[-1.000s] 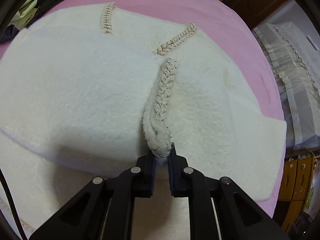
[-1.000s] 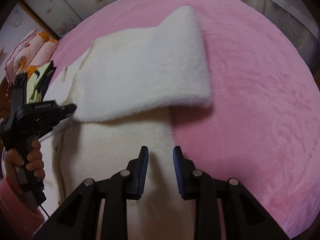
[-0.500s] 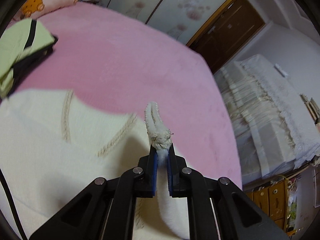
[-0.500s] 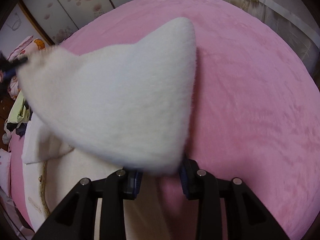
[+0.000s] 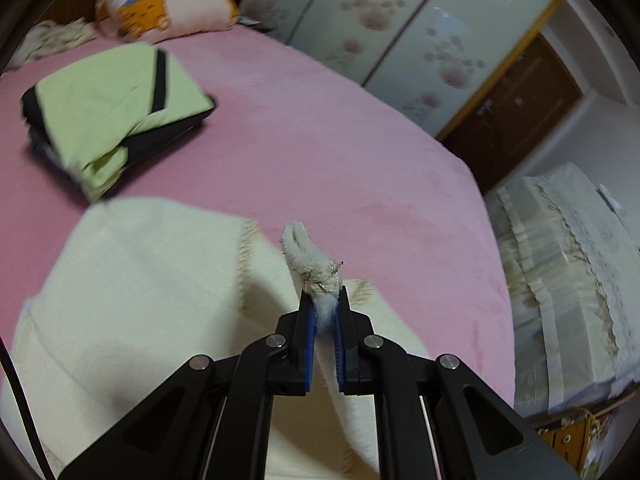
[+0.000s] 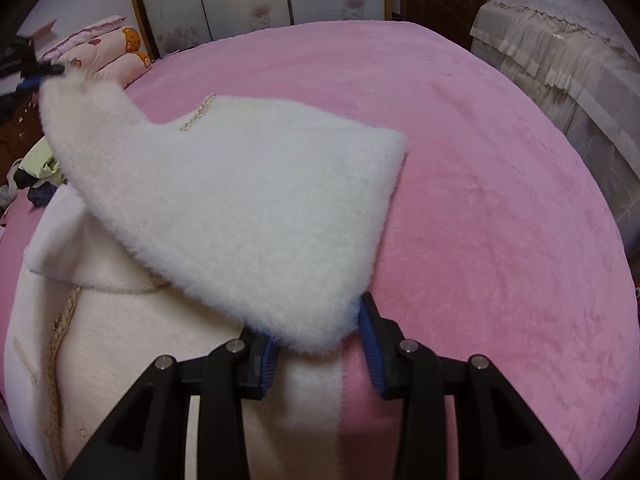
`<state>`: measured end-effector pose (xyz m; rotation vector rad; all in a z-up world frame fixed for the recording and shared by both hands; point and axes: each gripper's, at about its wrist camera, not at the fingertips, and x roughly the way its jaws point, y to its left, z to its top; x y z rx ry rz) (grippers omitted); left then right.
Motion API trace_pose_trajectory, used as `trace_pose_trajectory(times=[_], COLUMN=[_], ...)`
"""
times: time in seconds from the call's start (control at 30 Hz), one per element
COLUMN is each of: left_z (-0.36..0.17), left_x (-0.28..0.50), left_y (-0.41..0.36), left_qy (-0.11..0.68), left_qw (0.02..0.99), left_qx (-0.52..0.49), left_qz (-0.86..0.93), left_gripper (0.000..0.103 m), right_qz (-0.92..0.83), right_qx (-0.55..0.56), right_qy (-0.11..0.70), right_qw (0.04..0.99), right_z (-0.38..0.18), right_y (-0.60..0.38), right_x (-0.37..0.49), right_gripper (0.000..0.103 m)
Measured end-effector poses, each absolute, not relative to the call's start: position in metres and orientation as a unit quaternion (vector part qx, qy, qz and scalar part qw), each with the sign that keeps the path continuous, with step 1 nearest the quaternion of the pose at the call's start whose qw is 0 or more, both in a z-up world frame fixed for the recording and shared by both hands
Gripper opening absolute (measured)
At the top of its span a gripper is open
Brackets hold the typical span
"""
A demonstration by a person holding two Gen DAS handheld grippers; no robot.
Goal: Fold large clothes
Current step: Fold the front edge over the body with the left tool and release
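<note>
A white fluffy coat (image 6: 240, 200) with braided trim lies on the pink bed (image 6: 500, 200). My left gripper (image 5: 323, 300) is shut on the braided trim edge (image 5: 316, 276) and holds it up above the rest of the coat (image 5: 140, 280). In the right wrist view the left gripper (image 6: 44, 72) shows at the top left, with the raised flap stretching down from it. My right gripper (image 6: 316, 320) points down at the flap's lower corner. Its jaws are opening. The fluffy corner hangs between them and hides the fingertips, and the pads stand apart from it.
A folded yellow-green and black garment (image 5: 116, 112) lies on the bed at the far left. A pink quilt with a cartoon bear (image 5: 168, 4) sits behind it. Floral wardrobe doors (image 5: 400, 32) stand beyond the bed. Cloth-covered furniture (image 5: 560, 280) is on the right.
My left gripper has risen with the trim, pulling the flap up off the coat. The right gripper's jaws have spread wider, and the flap's corner now hangs over them.
</note>
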<state>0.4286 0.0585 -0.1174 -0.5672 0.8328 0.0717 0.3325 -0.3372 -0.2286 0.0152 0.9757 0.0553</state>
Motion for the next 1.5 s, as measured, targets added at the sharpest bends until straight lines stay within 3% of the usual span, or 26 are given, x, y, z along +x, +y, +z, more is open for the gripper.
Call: trace_pose_trajectory(times=[0.7,0.77,0.87,0.97,1.33,1.5], left_z=[-0.203,-0.204,-0.206,-0.213,-0.249,-0.248], left_x=[0.388,0.384,0.371,0.358,0.355,0.356], left_y=[0.112,0.11,0.101,0.093,0.1,0.092], left_qy=[0.478,0.484,0.492,0.507,0.517,0.529], left_qw=[0.818,0.818,0.818,0.812,0.801,0.805], left_qx=[-0.277,-0.268,-0.26,-0.246,-0.254,-0.209], left_qz=[0.16,0.158,0.147,0.153,0.162,0.168], left_gripper=[0.006,0.006,0.006,0.006,0.007,0.014], right_qz=[0.076,0.069,0.066,0.049,0.031,0.045], right_qx=[-0.015,-0.02,0.031,0.089,0.203,0.232], right_qy=[0.436,0.418,0.423,0.437,0.489,0.519], right_qw=[0.896,0.905,0.903,0.893,0.848,0.821], right_z=[-0.219,-0.215,-0.212,-0.216,-0.253,-0.253], right_y=[-0.34,-0.339,-0.35,-0.367,-0.389,-0.397], right_x=[0.335,0.334,0.34,0.343,0.354,0.358], right_gripper=[0.036,0.033,0.02,0.015,0.015,0.02])
